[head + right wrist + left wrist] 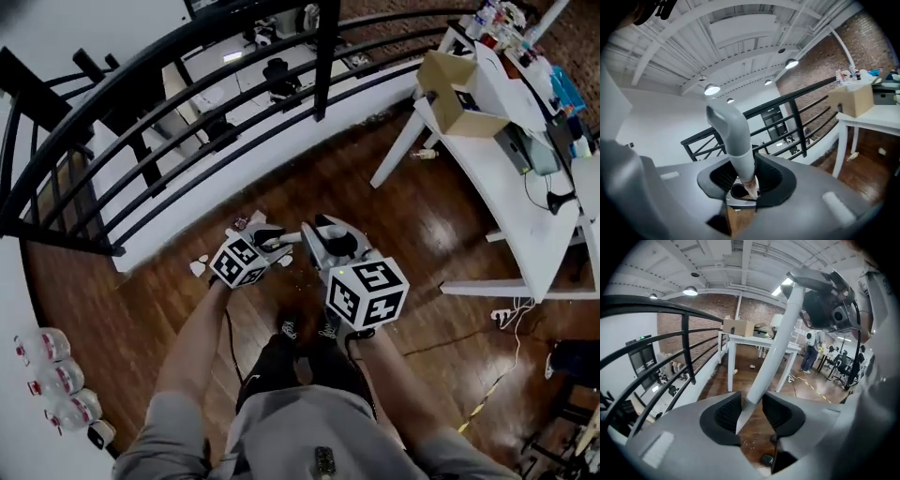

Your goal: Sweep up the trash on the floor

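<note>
Both grippers are held up in front of my body over the wooden floor. My left gripper is shut on a long pale handle that slants up to the right and passes close by the other gripper. My right gripper is shut on a grey handle with a hooked top, which stands upright between its pads. Pale scraps of trash lie on the floor by the railing's base. Small crumbs show under the left jaws. What hangs below either handle is hidden.
A black railing curves along the left and back. At the right stands a white table bearing a cardboard box. Water bottles lie at the lower left. A power strip with its cable rests under the table.
</note>
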The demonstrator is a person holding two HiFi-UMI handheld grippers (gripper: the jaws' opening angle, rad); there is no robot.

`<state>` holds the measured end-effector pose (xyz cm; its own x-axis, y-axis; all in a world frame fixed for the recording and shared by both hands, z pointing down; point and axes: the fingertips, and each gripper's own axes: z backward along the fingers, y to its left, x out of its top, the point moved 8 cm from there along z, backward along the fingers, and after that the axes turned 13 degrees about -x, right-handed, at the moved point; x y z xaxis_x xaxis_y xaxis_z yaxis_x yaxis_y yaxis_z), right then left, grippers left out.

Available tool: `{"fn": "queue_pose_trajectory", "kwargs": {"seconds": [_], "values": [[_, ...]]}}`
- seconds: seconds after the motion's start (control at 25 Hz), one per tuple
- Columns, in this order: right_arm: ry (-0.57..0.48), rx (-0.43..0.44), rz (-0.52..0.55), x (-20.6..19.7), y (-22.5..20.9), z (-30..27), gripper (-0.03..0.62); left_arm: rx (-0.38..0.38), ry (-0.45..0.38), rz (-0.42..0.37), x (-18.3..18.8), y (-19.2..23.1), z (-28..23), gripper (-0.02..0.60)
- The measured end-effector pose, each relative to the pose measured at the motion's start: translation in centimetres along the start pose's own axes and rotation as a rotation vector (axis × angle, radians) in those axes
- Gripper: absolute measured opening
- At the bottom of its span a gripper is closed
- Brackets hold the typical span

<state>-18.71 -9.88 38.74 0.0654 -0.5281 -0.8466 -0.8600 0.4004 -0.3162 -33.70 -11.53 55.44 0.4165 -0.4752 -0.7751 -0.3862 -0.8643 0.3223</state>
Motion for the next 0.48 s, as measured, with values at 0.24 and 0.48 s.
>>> {"fn": "queue_pose_trajectory", "kwargs": {"seconds": [0.24,0.48], "values": [[0.061,0.204,0.058,-1.2,7.8,-6.2,0.095,0.183,0.002,0.105,-6.1,1.8,8.8,0.138],[0.178,0.266,0.068,-7.3,18.1,-14.8,0.095,0.217,0.033,0.23,-17.4,5.4,17.7,0.138]]}}
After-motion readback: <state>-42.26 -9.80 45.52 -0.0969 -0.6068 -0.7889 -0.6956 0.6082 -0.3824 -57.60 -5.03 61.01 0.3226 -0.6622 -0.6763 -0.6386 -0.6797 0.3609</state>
